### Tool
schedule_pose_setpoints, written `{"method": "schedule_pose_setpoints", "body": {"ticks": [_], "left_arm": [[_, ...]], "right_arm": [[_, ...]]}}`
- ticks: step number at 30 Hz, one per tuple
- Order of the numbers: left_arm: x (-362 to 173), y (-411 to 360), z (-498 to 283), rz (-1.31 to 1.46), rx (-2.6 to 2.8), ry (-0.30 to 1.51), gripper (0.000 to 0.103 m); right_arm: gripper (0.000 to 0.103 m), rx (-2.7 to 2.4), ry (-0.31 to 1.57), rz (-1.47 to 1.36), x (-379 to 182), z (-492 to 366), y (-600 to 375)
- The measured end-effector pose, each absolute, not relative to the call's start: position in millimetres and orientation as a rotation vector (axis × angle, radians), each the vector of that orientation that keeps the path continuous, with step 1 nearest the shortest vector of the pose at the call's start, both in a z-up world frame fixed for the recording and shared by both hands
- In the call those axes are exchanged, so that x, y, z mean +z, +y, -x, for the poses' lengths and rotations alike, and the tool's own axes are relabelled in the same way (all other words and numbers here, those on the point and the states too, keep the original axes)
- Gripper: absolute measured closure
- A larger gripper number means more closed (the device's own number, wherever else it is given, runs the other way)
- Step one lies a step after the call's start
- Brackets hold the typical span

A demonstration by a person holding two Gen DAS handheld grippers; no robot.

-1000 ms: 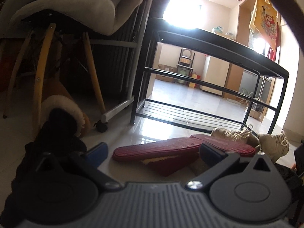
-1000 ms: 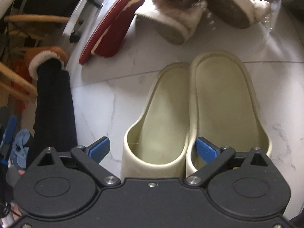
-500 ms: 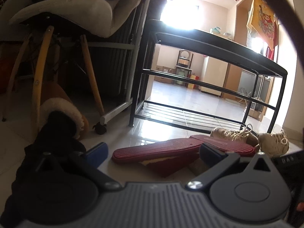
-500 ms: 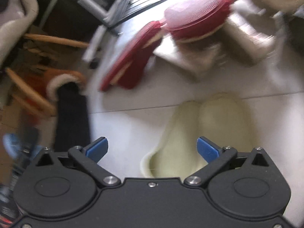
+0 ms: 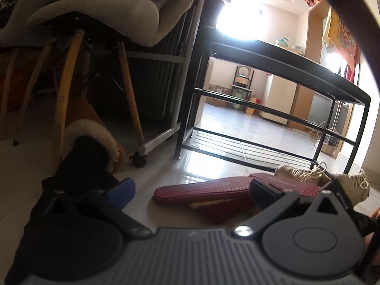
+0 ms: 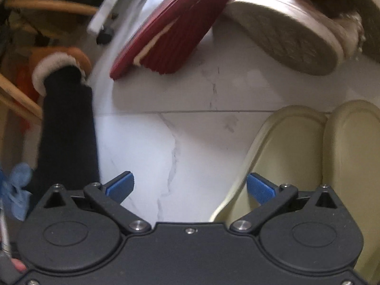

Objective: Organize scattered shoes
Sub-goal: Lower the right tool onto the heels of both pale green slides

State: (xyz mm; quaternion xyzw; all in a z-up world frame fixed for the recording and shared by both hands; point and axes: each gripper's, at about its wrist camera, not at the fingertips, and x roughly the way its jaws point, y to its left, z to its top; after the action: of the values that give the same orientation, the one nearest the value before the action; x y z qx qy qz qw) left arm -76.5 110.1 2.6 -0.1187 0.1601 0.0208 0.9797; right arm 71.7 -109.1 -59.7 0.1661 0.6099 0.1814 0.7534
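In the left wrist view my left gripper (image 5: 190,191) is open and empty, low over the floor. Just ahead lies a red slipper (image 5: 201,188) on its side, with beige laced sneakers (image 5: 308,174) behind it to the right. A black shoe rack (image 5: 273,116) stands beyond. In the right wrist view my right gripper (image 6: 190,185) is open and empty above bare marble floor. A pair of cream slides (image 6: 327,156) lies at the lower right, beside the right finger. The red slipper (image 6: 166,38) and a beige sneaker's sole (image 6: 285,40) lie ahead.
A grey chair with wooden legs (image 5: 64,95) and a white wheeled frame (image 5: 161,137) stand left of the rack. A person's black-clad leg in an orange fur-lined slipper (image 6: 61,66) stands at the left. A blue cloth (image 6: 16,190) shows at the far left.
My right gripper has swung left, so the cream slides have moved from between the fingers to the lower right. The left gripper has barely moved.
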Motion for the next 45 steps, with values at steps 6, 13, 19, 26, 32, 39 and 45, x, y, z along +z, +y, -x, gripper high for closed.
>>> {"method": "schedule_pose_setpoints", "body": {"ticks": [6,13,19,26,32,39,45], "left_arm": [[4.0,109.9,77.9,0.243,0.046,0.317,0.000],[3.0,111.7,77.8,0.251,0.053,0.319,0.000],[2.5,106.8,76.0,0.242,0.037,0.323,0.000],[2.0,102.8,75.4,0.220,0.028,0.321,0.000],[2.7,99.0,77.5,0.192,0.022,0.314,0.000],[2.5,101.0,76.5,0.202,0.029,0.320,0.000],[1.8,100.2,75.2,0.205,0.022,0.328,0.000]], "right_arm": [[0.000,0.490,1.347,-0.347,-63.0,-62.4,-91.2],[0.000,0.424,1.248,-0.241,-35.2,-58.4,-118.7],[0.000,0.315,1.304,-0.206,-20.3,-49.0,-182.7],[0.000,0.147,1.253,-0.406,-33.4,-21.7,-250.9],[0.000,0.090,1.220,-0.493,-43.2,-12.8,-258.9],[0.000,0.041,1.231,-0.451,-34.6,-2.7,-260.0],[0.000,0.048,1.247,-0.519,-40.6,16.6,-246.9]]}}
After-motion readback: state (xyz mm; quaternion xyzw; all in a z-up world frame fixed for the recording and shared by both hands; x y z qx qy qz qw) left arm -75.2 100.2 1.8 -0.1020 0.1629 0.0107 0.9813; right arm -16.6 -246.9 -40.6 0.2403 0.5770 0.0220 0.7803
